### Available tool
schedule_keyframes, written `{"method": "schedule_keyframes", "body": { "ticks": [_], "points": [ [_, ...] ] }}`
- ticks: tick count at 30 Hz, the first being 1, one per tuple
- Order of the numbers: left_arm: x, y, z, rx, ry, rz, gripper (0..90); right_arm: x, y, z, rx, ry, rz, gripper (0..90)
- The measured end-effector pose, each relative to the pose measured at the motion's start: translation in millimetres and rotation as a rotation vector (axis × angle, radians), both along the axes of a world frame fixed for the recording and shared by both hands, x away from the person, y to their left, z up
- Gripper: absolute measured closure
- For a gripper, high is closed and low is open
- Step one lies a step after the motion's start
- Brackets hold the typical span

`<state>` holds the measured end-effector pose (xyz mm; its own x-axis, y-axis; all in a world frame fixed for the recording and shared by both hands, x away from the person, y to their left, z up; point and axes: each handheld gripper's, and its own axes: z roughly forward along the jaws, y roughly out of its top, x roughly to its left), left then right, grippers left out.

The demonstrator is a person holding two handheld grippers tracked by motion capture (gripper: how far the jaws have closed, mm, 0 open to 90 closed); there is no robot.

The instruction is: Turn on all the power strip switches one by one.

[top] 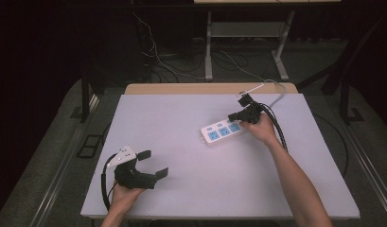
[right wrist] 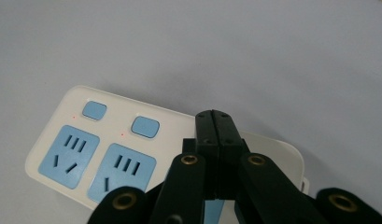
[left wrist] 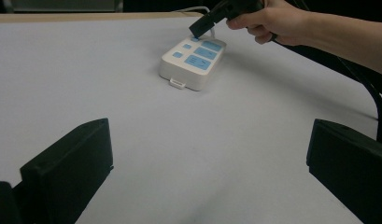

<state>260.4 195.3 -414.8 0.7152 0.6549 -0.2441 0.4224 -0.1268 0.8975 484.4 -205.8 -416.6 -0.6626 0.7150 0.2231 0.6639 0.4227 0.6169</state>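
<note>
A white power strip (top: 223, 131) (left wrist: 193, 63) (right wrist: 62, 140) with blue sockets and small blue switch buttons lies right of the table's middle. My right gripper (top: 233, 116) (left wrist: 196, 31) (right wrist: 213, 116) is shut with nothing between its jaws. Its joined tips point down at the strip's top row of buttons, covering the spot beside the two visible buttons (right wrist: 145, 126); I cannot tell whether they touch it. My left gripper (top: 153, 163) (left wrist: 209, 140) rests low at the front left, open wide and empty, facing the strip from a distance.
The grey-white table top (top: 181, 194) has bare room between the two grippers. The strip's white cable (top: 271, 94) runs off the far right edge. Loose cables and a metal desk frame (top: 209, 52) stand on the floor beyond.
</note>
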Motion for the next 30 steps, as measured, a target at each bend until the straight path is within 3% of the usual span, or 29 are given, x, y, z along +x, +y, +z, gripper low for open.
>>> {"method": "schedule_keyframes", "body": {
  "ticks": [30],
  "points": [
    [-0.4,0.0,0.4,0.002,-0.001,-0.001,0.0,-0.1,2.3,-2.2,-0.023,-0.012,0.009,90.0]
  ]
}}
